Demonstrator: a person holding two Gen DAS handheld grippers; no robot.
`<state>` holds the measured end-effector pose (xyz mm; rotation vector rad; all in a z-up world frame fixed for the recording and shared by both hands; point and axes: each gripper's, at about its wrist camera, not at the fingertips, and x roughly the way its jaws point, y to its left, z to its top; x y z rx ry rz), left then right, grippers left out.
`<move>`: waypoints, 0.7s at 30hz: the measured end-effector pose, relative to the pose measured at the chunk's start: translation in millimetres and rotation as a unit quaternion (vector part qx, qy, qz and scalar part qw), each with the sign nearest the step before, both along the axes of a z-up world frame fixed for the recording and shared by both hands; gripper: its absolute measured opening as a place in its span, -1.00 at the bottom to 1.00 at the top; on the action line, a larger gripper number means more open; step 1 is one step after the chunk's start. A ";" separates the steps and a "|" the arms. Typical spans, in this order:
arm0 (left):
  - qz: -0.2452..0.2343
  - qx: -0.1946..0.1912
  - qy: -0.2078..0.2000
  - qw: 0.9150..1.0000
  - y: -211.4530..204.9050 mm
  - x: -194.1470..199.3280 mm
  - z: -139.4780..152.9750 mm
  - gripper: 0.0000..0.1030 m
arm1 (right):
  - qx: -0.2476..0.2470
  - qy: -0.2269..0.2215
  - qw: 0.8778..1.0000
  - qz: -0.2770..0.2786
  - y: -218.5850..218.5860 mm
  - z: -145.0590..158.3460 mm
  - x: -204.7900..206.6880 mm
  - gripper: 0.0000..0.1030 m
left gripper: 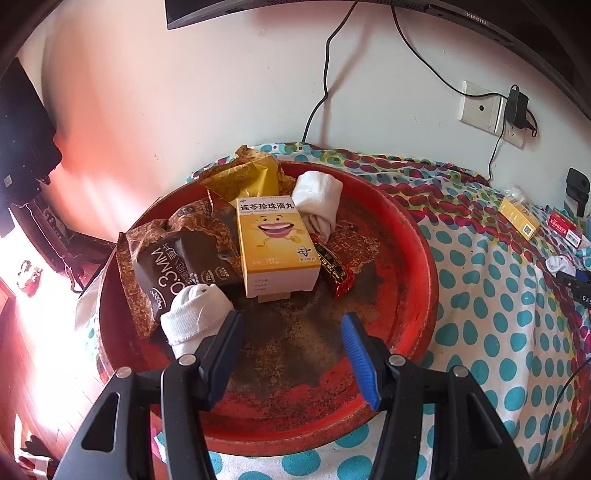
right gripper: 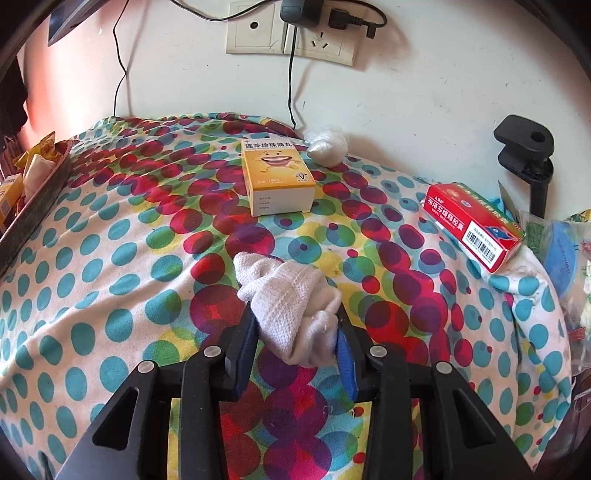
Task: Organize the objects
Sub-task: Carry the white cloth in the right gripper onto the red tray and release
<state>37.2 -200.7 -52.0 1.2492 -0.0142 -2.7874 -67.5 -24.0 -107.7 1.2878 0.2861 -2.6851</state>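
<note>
In the left wrist view a round red tray [left gripper: 417, 258] holds a yellow medicine box [left gripper: 275, 243], brown snack packets [left gripper: 173, 266], a gold packet [left gripper: 243, 177], a red candy [left gripper: 338, 275] and two rolled white socks [left gripper: 195, 317] [left gripper: 317, 199]. My left gripper [left gripper: 291, 319] hangs open over the tray's bare front part, its left finger beside the nearer sock. In the right wrist view my right gripper [right gripper: 295, 314] is shut on a third white sock [right gripper: 291, 295] just above the dotted cloth.
On the dotted cloth [right gripper: 110, 258] lie a second yellow box [right gripper: 277, 177], a red medicine box [right gripper: 472, 225] and a clear plastic wad [right gripper: 328, 144]. The tray's edge [right gripper: 33, 210] shows at far left. A black clamp [right gripper: 524, 151] and wall sockets [right gripper: 291, 33] with cables stand behind.
</note>
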 end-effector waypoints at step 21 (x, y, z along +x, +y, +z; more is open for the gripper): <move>-0.010 0.040 0.007 0.999 -29.3 10.8 6.3 0.10 | -0.094 0.024 0.975 0.201 -160.4 78.0 -6.1 -0.31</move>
